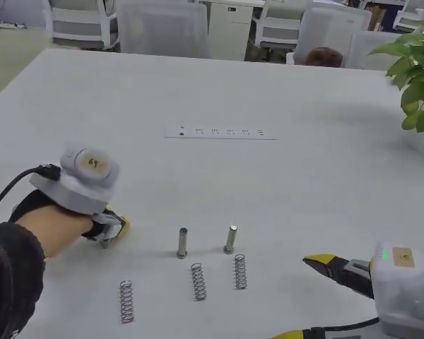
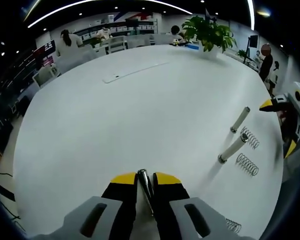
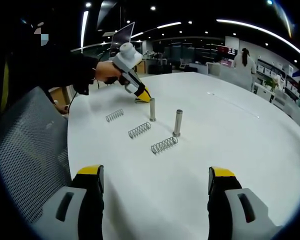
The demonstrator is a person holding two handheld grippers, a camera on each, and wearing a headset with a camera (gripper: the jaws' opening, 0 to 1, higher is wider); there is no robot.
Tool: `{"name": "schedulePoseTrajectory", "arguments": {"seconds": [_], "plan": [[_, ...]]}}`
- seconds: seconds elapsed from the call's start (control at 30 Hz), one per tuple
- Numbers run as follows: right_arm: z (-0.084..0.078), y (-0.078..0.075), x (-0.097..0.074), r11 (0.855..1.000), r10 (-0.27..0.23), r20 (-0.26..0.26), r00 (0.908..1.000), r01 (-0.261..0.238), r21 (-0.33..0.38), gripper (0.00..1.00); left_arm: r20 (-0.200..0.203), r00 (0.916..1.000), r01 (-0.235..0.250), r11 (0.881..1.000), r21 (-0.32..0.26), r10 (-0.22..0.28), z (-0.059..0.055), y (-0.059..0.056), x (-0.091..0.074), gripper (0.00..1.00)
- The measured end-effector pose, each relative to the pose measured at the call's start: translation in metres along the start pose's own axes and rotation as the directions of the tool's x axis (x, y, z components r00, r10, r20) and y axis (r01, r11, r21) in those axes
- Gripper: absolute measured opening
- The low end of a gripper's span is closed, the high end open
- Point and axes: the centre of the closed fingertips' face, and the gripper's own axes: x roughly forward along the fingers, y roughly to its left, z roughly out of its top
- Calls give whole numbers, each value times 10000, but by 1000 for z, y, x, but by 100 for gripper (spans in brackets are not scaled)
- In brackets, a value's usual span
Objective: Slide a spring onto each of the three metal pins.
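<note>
"White surface point(image 1: 304, 176), was it?"

"It was. Two metal pins stood upright near the bottom middle of the head view, the left pin point(image 1: 182, 242) and the right pin point(image 1: 230, 239), a little apart."

"And the third?"

"The third pin point(image 2: 144, 182) was clenched between the fingers of the left gripper point(image 2: 145, 178), at the bottom of the left gripper view. In the head view that gripper sat at lower left, tips down by the surface."

"The springs?"

"All three lay flat on the surface just below the standing pins: the left spring point(image 1: 126, 301), the middle spring point(image 1: 198, 281) and the right spring point(image 1: 240, 271), each loose and apart from the others."

"The other hand?"

"The right gripper point(image 1: 307, 296) hung at lower right, well apart from the springs, its fingers point(image 3: 90, 175) spread wide and grasping nothing."

"Anything else?"

"A power strip point(image 1: 220, 133) lay across the upper middle of the frame, and a leafy plant point(image 1: 417, 78) showed at the upper right edge."
</note>
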Motion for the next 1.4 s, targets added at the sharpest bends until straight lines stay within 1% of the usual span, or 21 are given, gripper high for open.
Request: {"name": "schedulePoseTrajectory", "arguments": {"seconds": [0.03,0.2,0.33,0.67,0.83,1.0,1.23,1.4], "plan": [[0,0,0,10000,5,5,10000,-5,3,85,-41,10000,21,10000,89,-20,0,0,0,3],[1,0,0,10000,-24,33,10000,24,-2,85,-70,9999,117,9999,-2,-117,0,-2,1,0],[0,0,0,10000,-25,19,10000,25,10,85,-90,9997,236,9993,-296,-239,-1,-5,-1,0],[0,1,0,10000,14,-18,10000,-14,-40,85,236,9991,351,9992,-181,-346,6,-12,-17,0],[1,3,0,9999,52,-15,10000,-53,-98,85,433,9983,399,9991,-121,-393,8,-13,-29,0],[2,5,1,9998,101,-42,9999,-102,-149,84,607,9974,389,9991,-164,-378,7,-13,-38,0],[2,6,1,9996,173,-64,9998,-175,-214,84,727,9966,417,9989,-232,-399,2,-16,-47,0],[2,7,2,9994,215,-101,9997,-217,-256,84,892,9953,402,9985,-361,-369,-1,-15,-55,0]]}}
